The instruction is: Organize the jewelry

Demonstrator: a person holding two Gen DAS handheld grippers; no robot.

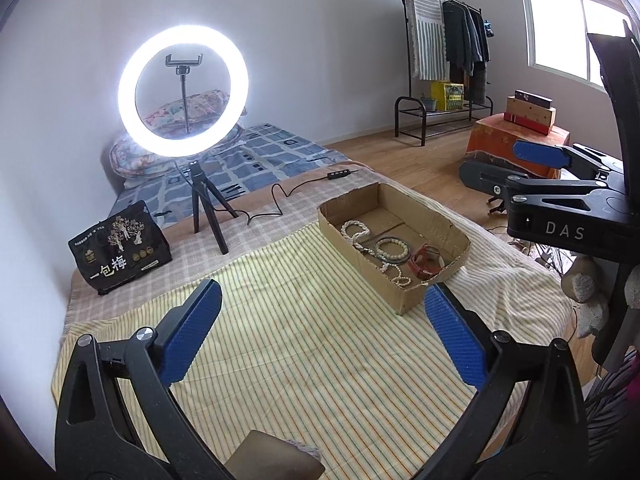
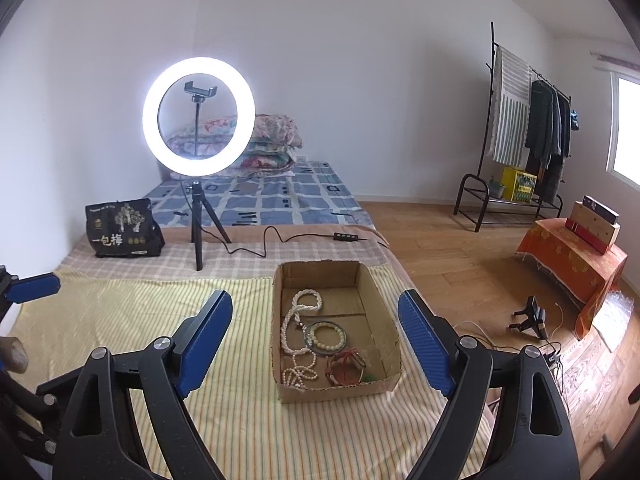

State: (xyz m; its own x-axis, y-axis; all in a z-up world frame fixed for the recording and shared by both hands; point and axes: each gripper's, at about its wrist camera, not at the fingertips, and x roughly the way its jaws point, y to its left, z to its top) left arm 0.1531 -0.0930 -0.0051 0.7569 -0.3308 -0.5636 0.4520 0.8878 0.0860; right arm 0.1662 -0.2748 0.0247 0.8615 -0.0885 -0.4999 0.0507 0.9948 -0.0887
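Cardboard box (image 2: pixel 380 300) of bead necklaces (image 2: pixel 298 320) and bracelets mid-frame on striped cloth (image 2: pixel 240 420), left claw (image 1: pixel 322 332) apart and empty, right claw (image 2: pixel 316 338) apart and empty.

White walls (image 2: pixel 360 60) enclose a room with a wooden floor (image 2: pixel 460 248). A lit ring light (image 2: pixel 199 116) stands on a small tripod in front of a low bed (image 2: pixel 280 196) with a blue patterned sheet (folded quilts at its head). A clothes rack (image 2: pixel 532 136) stands near a bright window (image 1: pixel 568 28).
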